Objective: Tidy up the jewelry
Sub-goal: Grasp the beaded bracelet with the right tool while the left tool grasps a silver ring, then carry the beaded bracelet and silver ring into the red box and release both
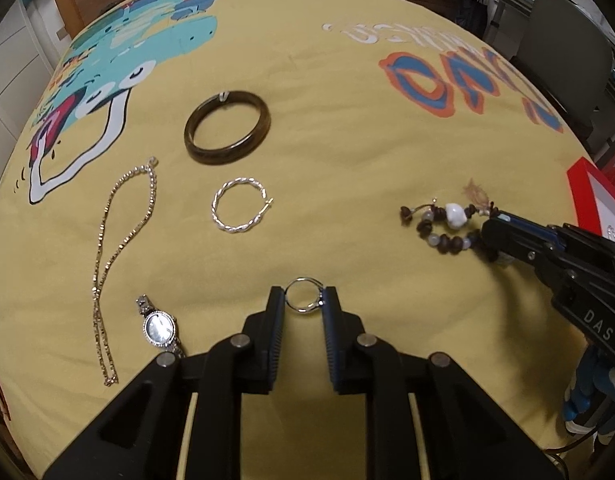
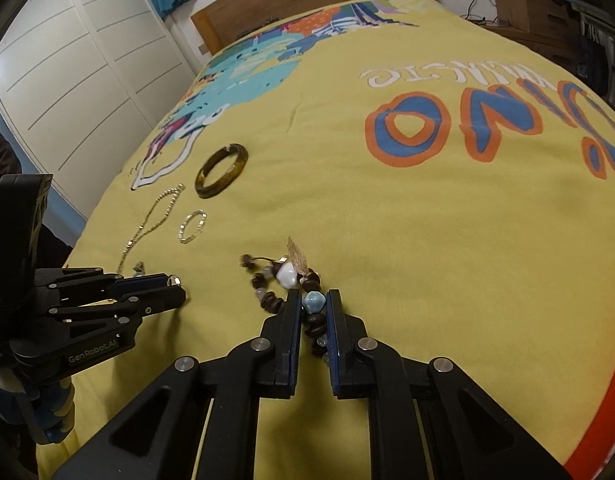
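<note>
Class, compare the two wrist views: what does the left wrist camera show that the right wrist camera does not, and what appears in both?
Only the left wrist view shows the watch face, the red box at the right edge, and the ring clearly between the left tool's fingers.

Only the right wrist view shows the blue bead between the right tool's fingers, the white wardrobe and the headboard.

Both show the brown bangle, twisted silver hoop, chain necklace and beaded bracelet on the yellow blanket.
</note>
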